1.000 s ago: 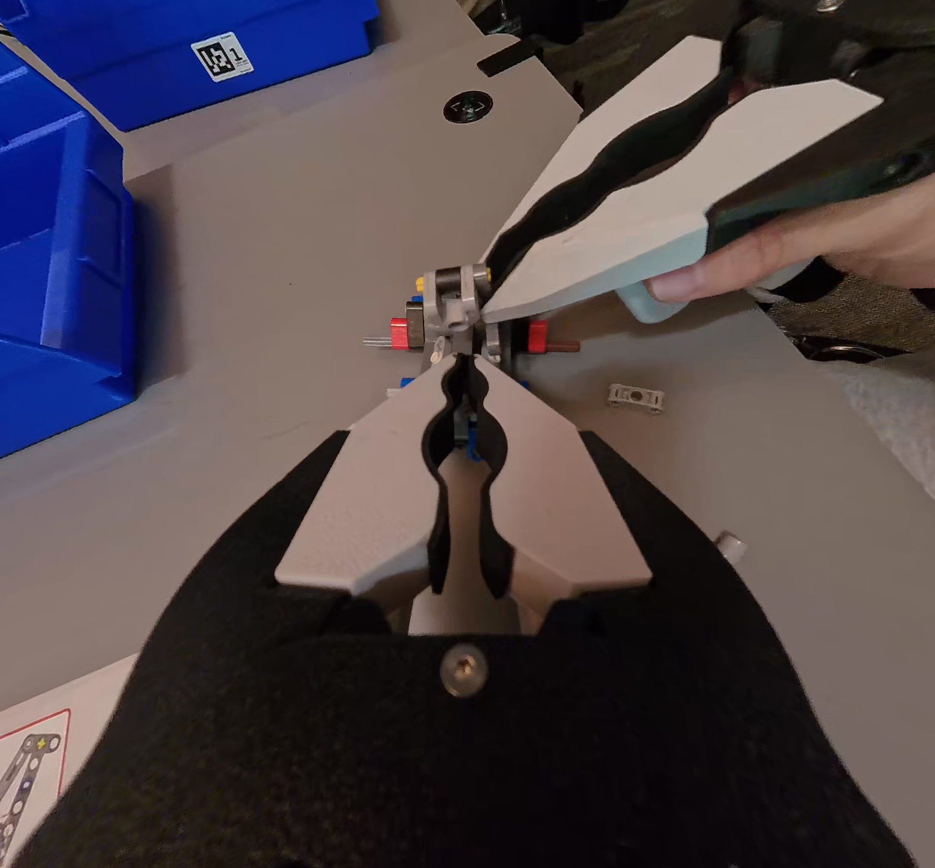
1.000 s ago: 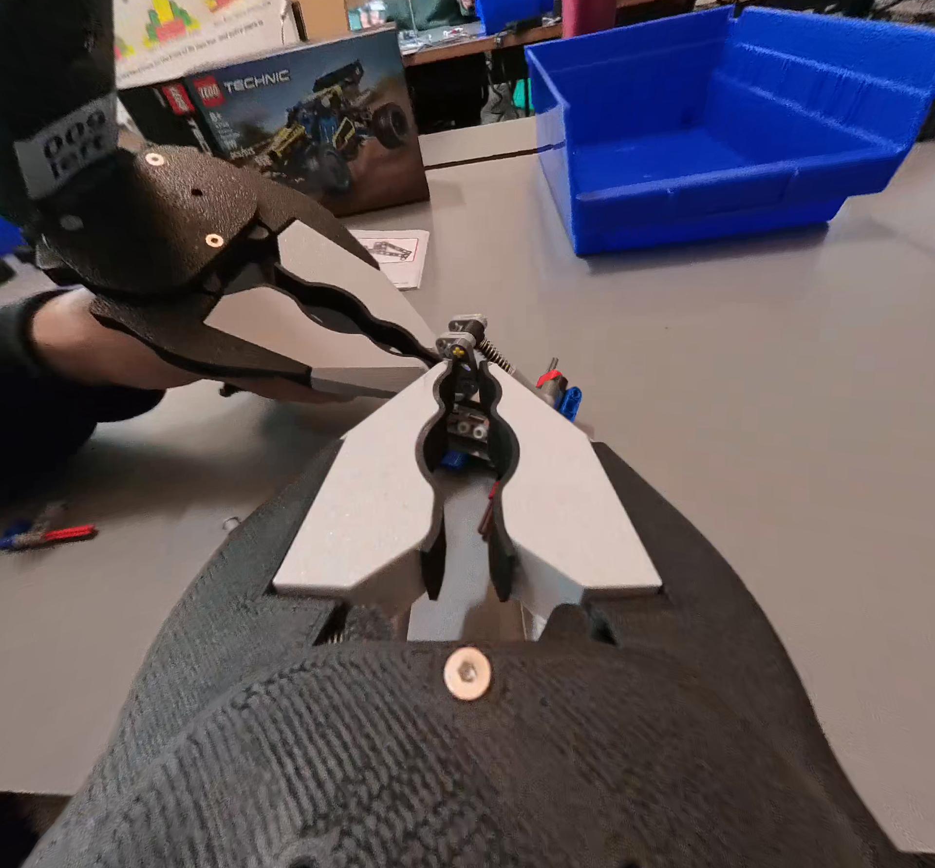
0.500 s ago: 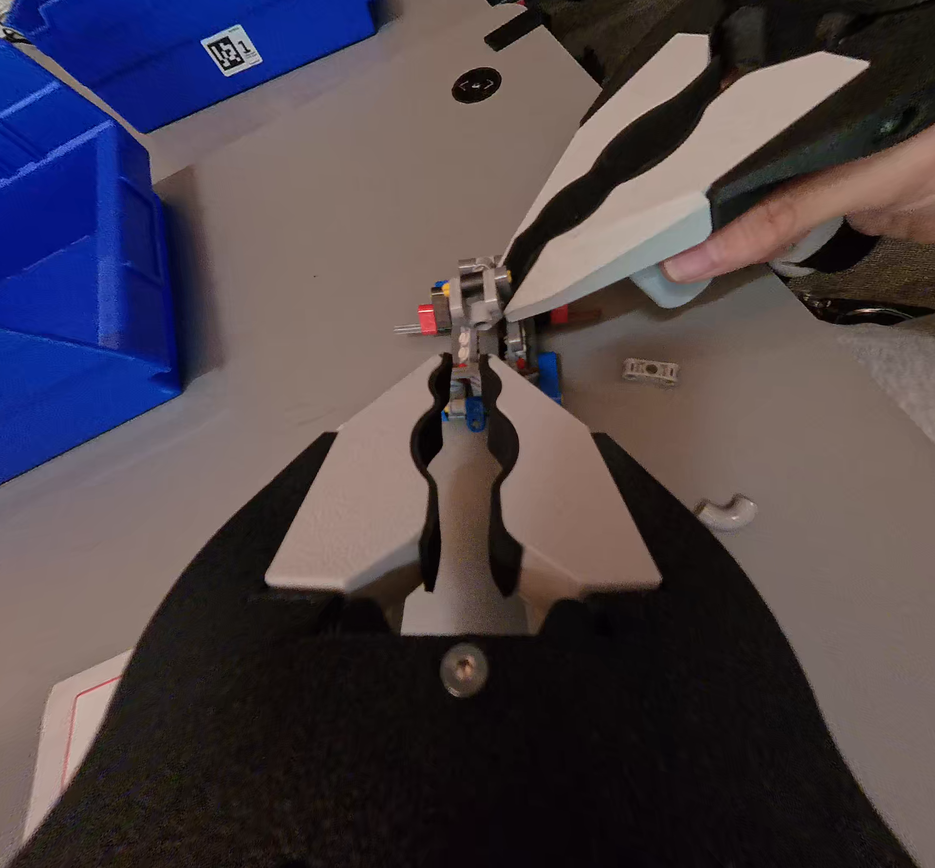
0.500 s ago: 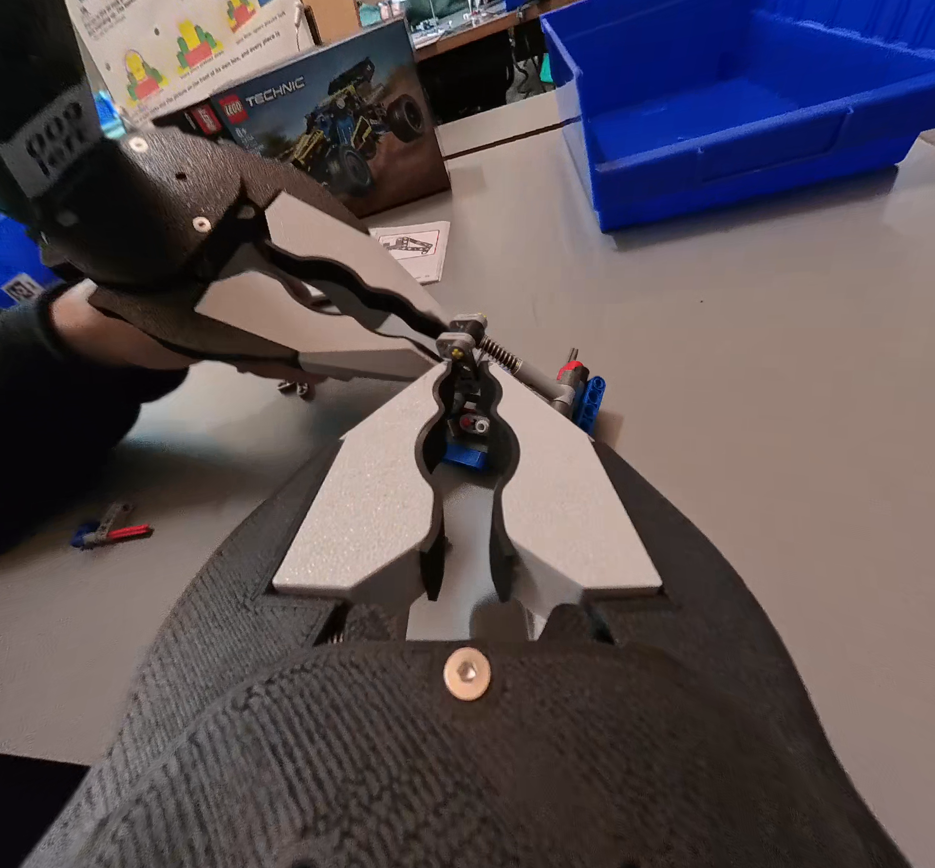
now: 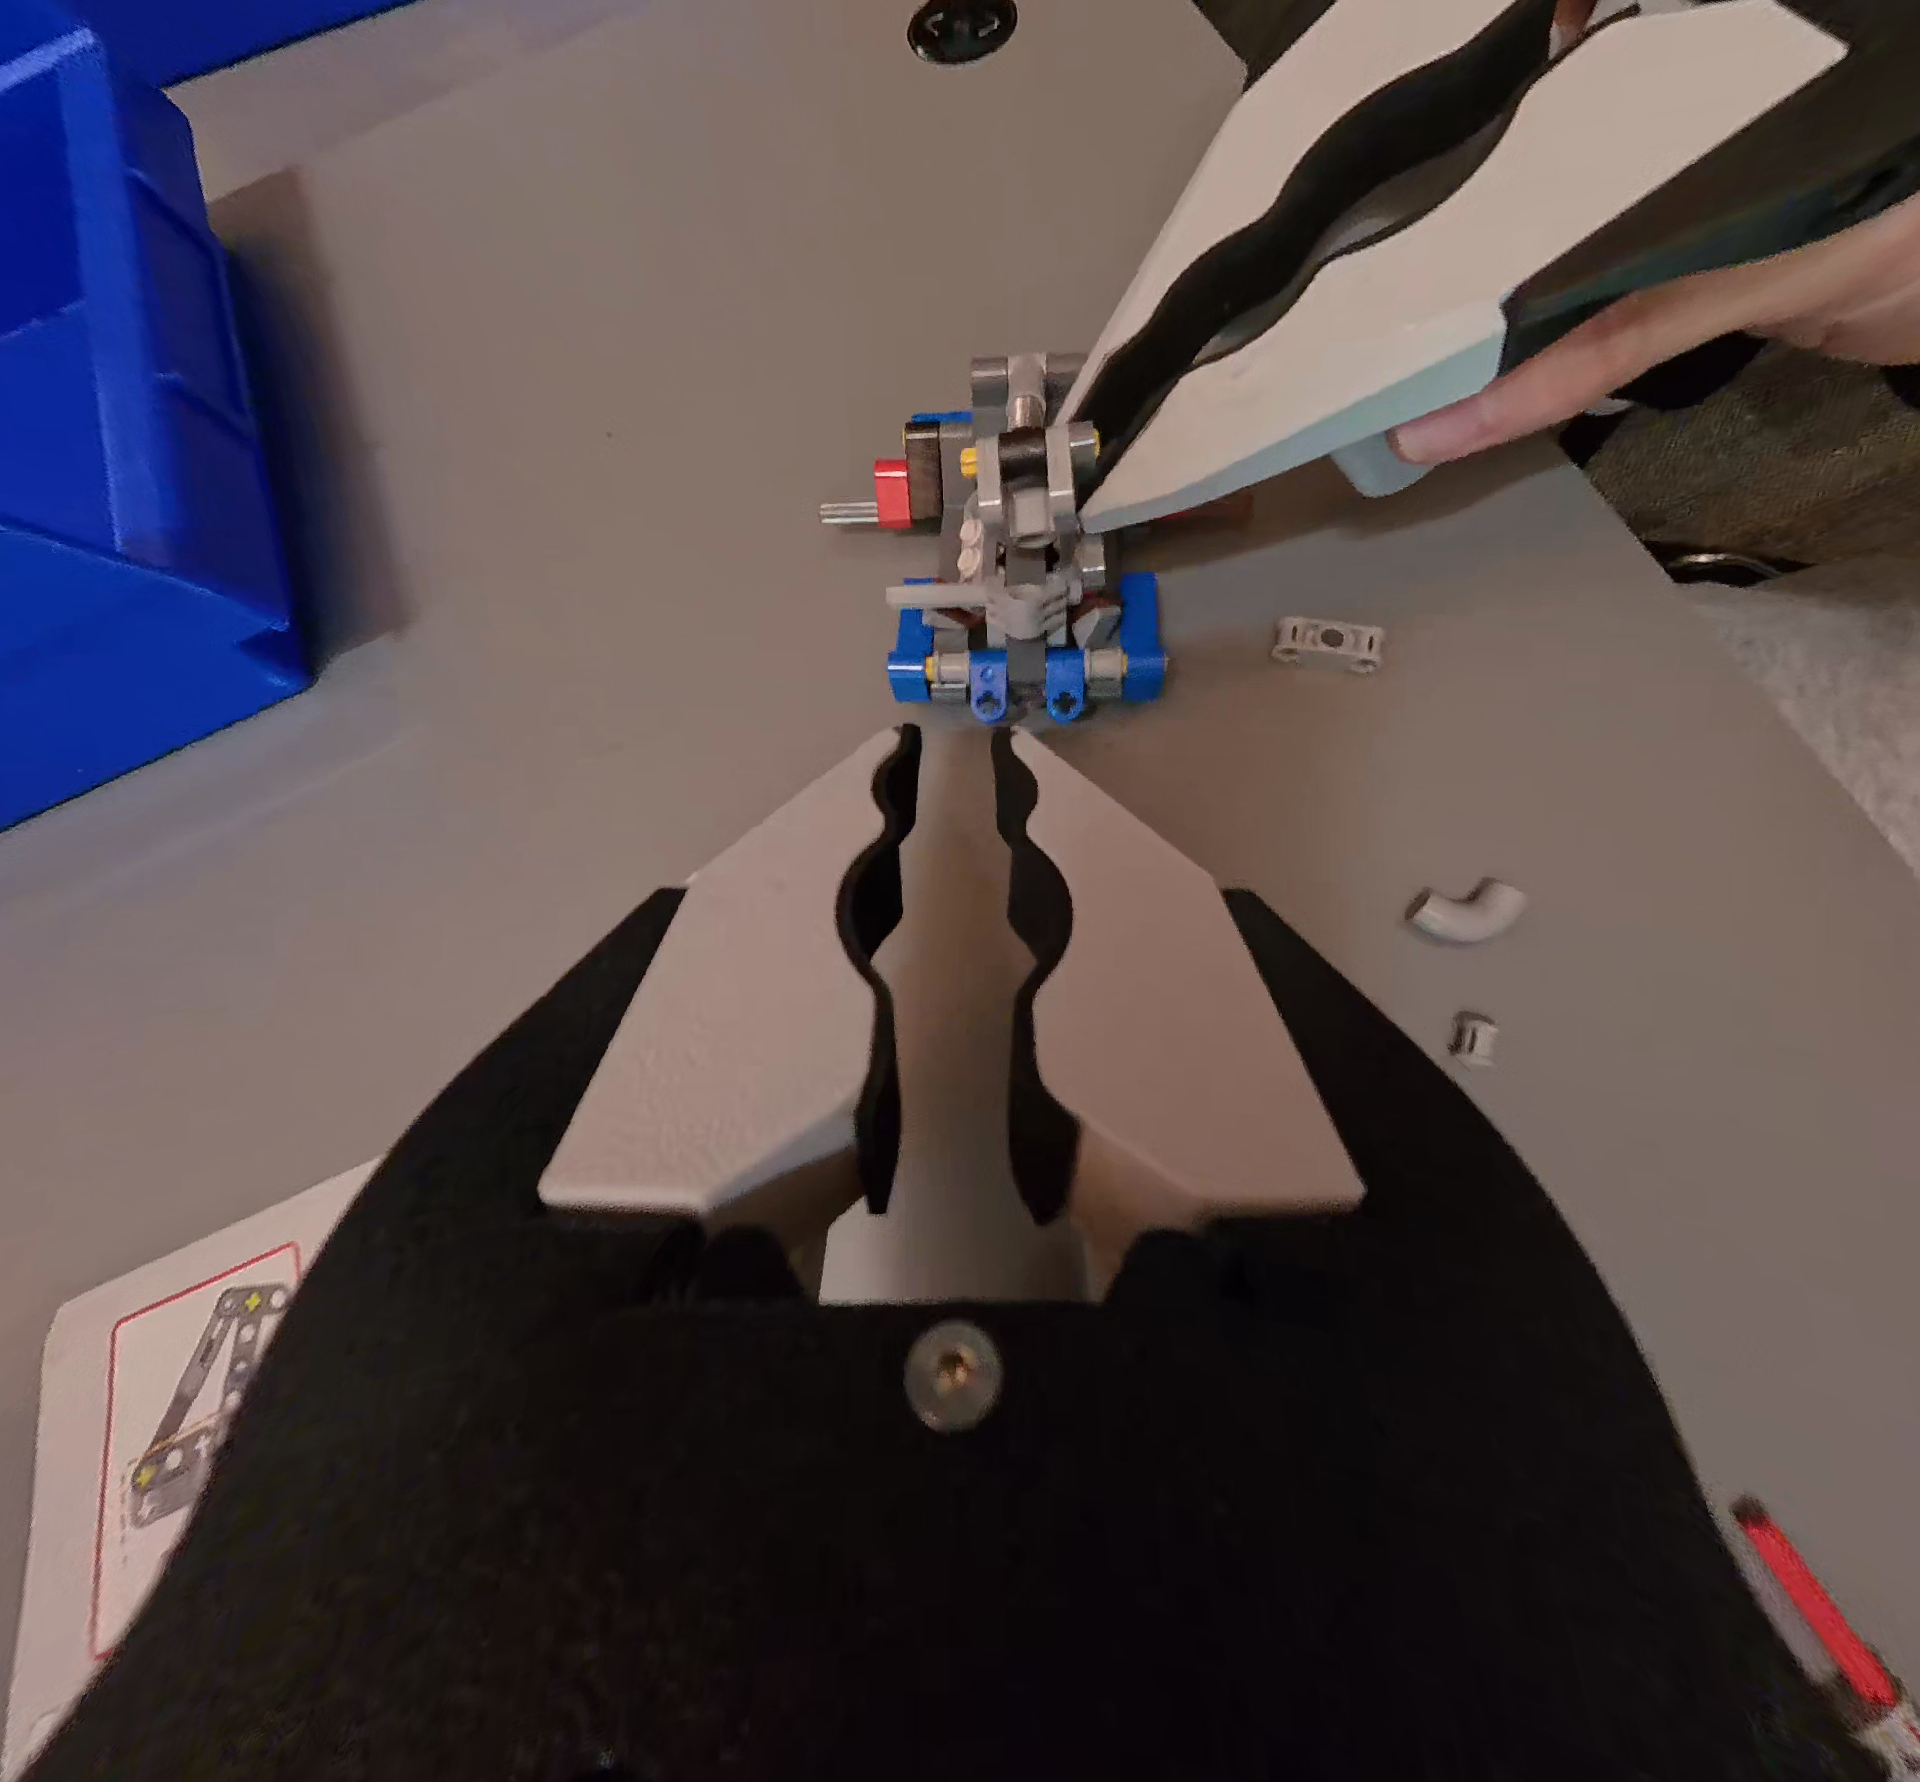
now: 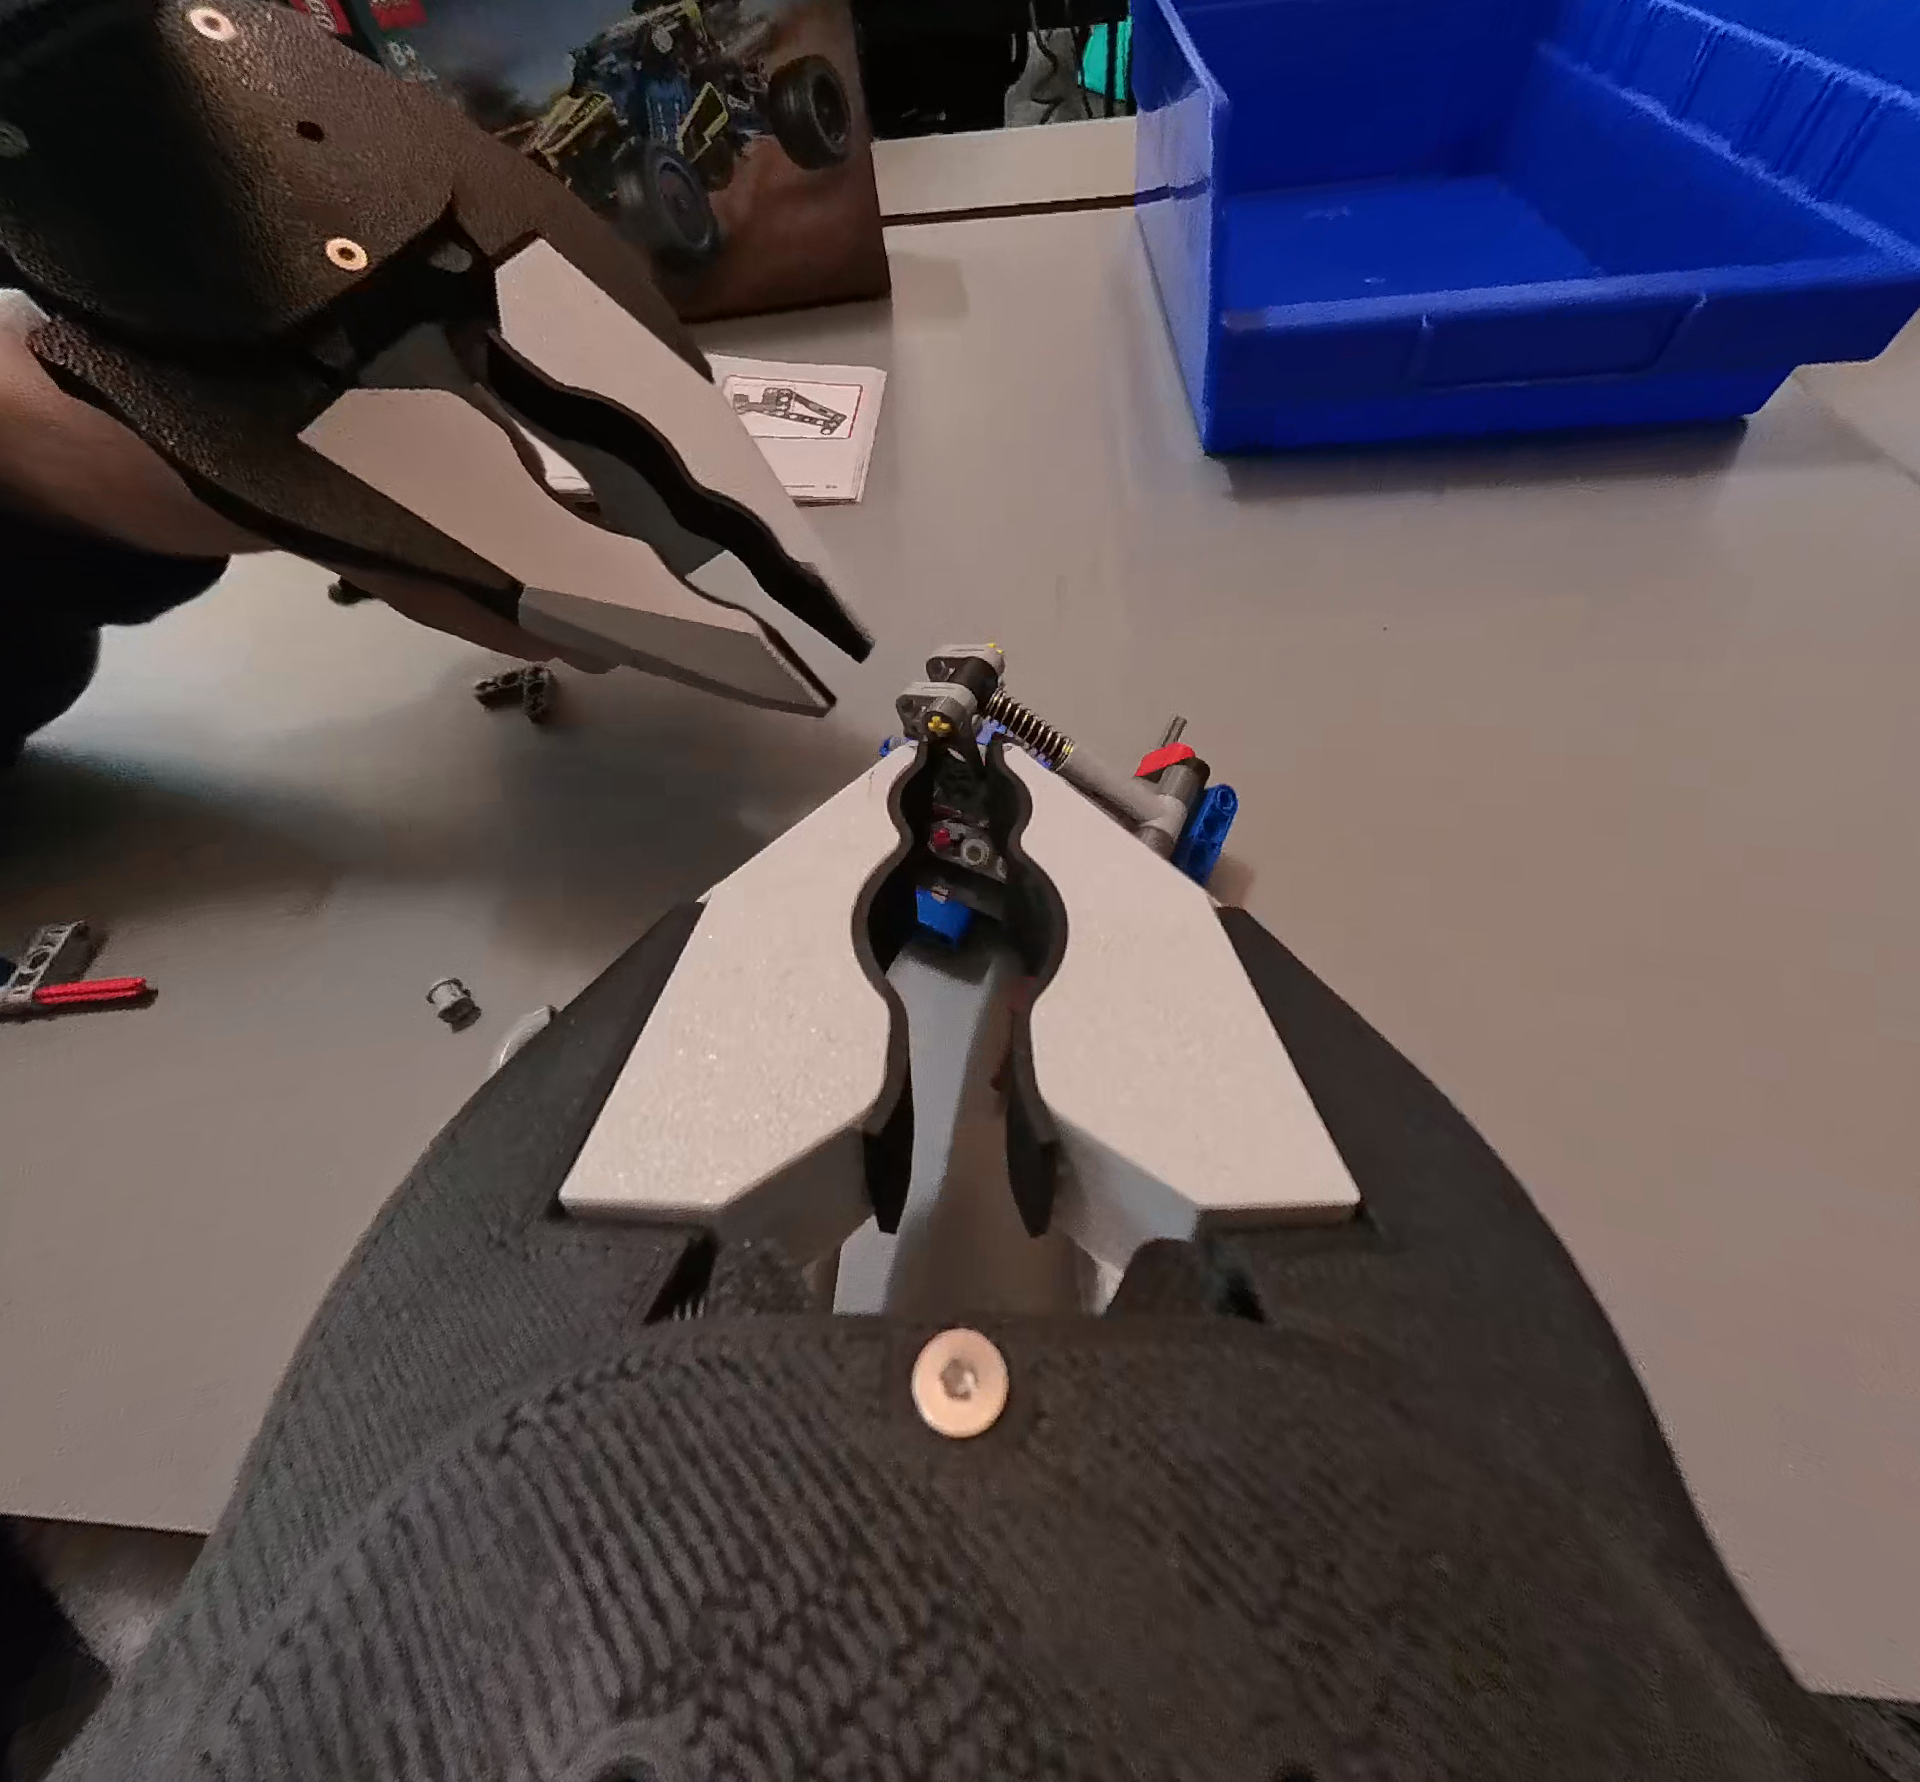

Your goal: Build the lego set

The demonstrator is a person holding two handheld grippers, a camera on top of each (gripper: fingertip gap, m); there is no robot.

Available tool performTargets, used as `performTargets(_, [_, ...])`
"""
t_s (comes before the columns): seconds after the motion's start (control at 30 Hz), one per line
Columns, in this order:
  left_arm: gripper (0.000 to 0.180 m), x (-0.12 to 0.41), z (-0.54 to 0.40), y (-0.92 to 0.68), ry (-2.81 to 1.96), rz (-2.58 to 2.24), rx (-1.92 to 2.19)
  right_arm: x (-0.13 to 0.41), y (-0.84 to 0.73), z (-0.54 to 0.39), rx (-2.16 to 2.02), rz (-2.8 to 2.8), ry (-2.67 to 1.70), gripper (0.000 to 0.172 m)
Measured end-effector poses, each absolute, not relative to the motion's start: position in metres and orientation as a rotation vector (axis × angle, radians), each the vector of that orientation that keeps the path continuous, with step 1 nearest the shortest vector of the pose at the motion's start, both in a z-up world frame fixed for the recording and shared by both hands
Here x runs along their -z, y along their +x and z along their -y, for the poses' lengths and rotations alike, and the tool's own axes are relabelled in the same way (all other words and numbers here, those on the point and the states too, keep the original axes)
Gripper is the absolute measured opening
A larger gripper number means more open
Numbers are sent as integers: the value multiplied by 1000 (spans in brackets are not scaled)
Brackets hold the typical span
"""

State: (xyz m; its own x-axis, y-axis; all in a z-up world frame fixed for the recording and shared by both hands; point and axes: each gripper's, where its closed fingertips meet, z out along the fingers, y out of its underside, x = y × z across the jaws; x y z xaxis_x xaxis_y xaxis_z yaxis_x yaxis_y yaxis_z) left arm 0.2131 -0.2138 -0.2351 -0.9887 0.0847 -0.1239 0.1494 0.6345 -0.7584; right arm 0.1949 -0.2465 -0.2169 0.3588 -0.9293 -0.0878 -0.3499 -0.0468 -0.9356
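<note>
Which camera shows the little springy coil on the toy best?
The right wrist view: the spring shows from the side, black coils slanting down from the grey top of the brick model to a grey tube. In the left wrist view the model faces the camera and no coil can be made out.

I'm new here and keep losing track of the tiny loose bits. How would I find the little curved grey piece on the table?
Start at the grey table and find the blue-and-grey brick model at its middle. To the right of the left gripper lie three small pale pieces. The curved elbow piece is the middle one: bent like a pipe corner, unlike the flat holed connector and the tiny ring.
</note>
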Motion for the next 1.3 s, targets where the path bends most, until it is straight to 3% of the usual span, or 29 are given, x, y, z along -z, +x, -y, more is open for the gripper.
performTargets(0.03, [10, 235, 211, 214, 200, -2776, 1278, 218, 195, 246, 706, -1174, -1601, 6])
performTargets(0.4, [14, 230, 127, 232, 123, -3035, 1022, 213, 195, 252, 738, -1166, -1618, 6])
performTargets(0.87, [25, 257, 90, 212, 486, -3150, 878, 214, 194, 252, 758, -1151, -1669, 6])
performTargets(1.17, [3, 271, 106, 208, 617, -3063, 735, 217, 192, 249, 737, -1138, -1684, 6])
performTargets(1.3, [4, 266, 126, 211, 456, -3094, 983, 221, 191, 246, 748, -1110, -1745, 6])
